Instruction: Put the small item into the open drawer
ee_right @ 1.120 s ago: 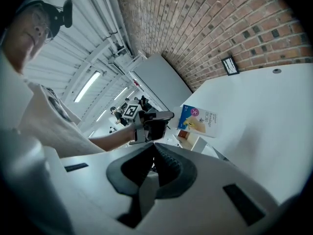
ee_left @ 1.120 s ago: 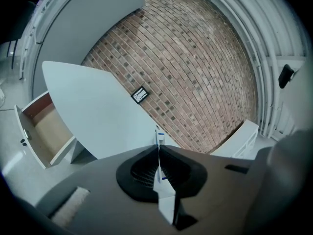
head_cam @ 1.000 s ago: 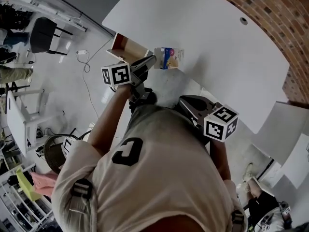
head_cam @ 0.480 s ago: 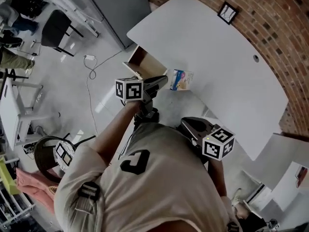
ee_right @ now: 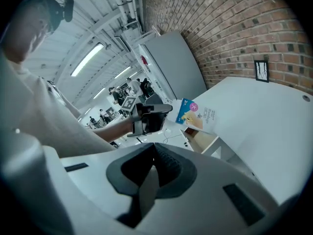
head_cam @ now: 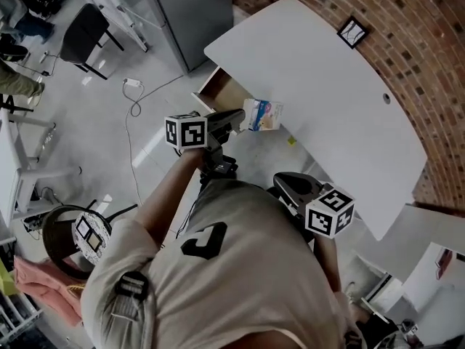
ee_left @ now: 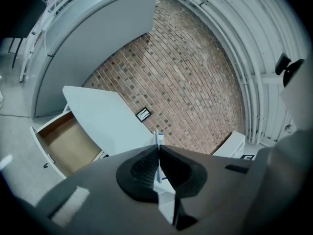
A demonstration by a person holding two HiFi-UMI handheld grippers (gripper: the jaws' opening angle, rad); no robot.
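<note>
Left gripper (head_cam: 240,117): jaws closed on packet (head_cam: 263,114) edge.
Right gripper (head_cam: 285,182): jaws together, empty.
Packet: near open drawer (head_cam: 220,93), at table (head_cam: 327,100) edge.

grippers: we count two — left gripper (head_cam: 242,116), right gripper (head_cam: 282,183)
packet (head_cam: 263,114): we see just one
open drawer (head_cam: 221,93): one
white table (head_cam: 327,78): one

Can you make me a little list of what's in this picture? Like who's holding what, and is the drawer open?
Item: small blue-and-white packet
Left gripper: shut on the packet's edge
Right gripper: shut, nothing in it
Drawer: open, nothing seen inside
Table: white, the drawer sticks out from under it
Packet's place: held in the air next to the drawer, not in it yet
</note>
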